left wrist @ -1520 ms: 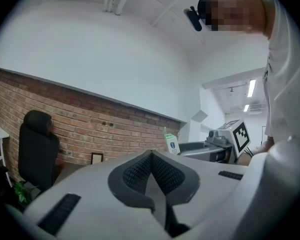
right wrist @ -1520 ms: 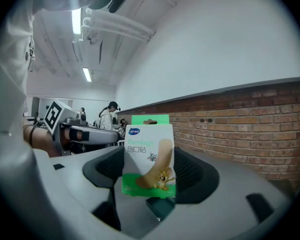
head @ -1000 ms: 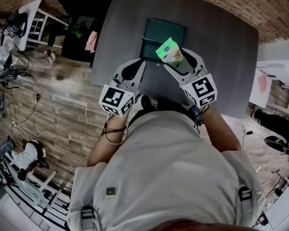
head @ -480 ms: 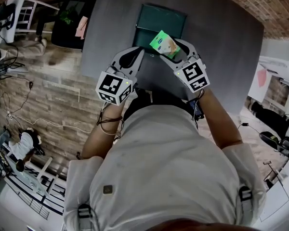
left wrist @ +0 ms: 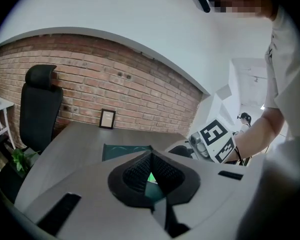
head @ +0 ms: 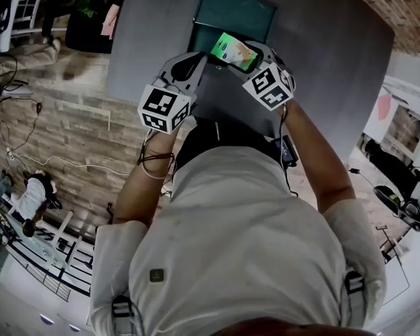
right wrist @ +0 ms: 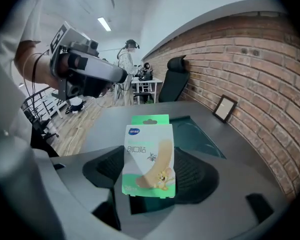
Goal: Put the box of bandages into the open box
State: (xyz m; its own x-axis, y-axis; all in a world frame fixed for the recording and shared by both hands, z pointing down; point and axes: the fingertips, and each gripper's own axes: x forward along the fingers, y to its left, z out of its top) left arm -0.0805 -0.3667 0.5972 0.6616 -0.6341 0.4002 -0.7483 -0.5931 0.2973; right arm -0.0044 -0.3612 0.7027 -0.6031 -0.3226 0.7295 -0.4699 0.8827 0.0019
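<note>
Releasing now risks the green cardboard bandage box (right wrist: pixel 149 156), clamped in your right gripper (head: pixel 248 56), tipping outside the dark-green open box (head: pixel 227 9) at its near rim. Your left gripper (left wrist: pixel 151 160) has its jaws together, empty.

Bandage box (right wrist: pixel 149 156): glossy printed card. Open box (head: pixel 238 16): matt dark green. Table (head: pixel 322 61): smooth matt grey. Right claw pads (right wrist: pixel 192 176): black, ribbed, rubbery look. Wall (left wrist: pixel 90 79): rough brick.

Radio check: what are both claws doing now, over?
Right gripper shut on green-and-white bandage box, by dark green open box. Left gripper shut, empty. Nothing seen blocking.
</note>
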